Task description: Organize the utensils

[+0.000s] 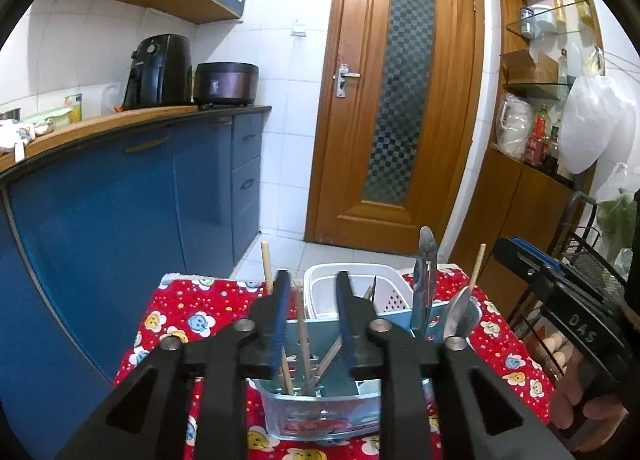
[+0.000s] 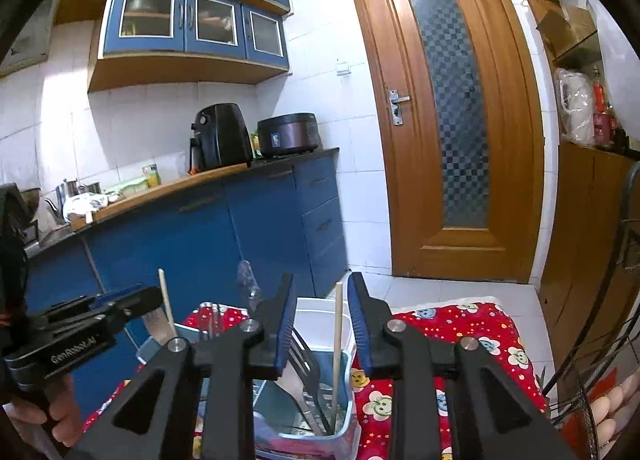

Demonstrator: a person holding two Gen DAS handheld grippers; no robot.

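A light blue utensil holder [image 1: 320, 412] stands on a red patterned cloth [image 1: 192, 320]. It holds wooden chopsticks [image 1: 267, 268], metal utensils [image 1: 424, 292] and a spoon [image 1: 460, 312]. My left gripper [image 1: 312, 280] is open and empty above its left compartment. In the right wrist view my right gripper [image 2: 320, 284] is open and empty above the same holder [image 2: 304, 420], where a chopstick [image 2: 338, 336] and a metal spatula [image 2: 304, 380] stand. The left gripper's body [image 2: 80, 324] shows at the left there; the right gripper's body [image 1: 560, 292] shows at the right in the left wrist view.
A white plastic basket [image 1: 360, 288] sits behind the holder. Blue cabinets [image 1: 120, 211] line the left; a wooden door [image 1: 400, 99] stands behind. A black wire rack [image 2: 600, 340] with eggs [image 2: 608, 412] is at the right. An air fryer [image 1: 160, 67] and a cooker [image 1: 226, 83] sit on the counter.
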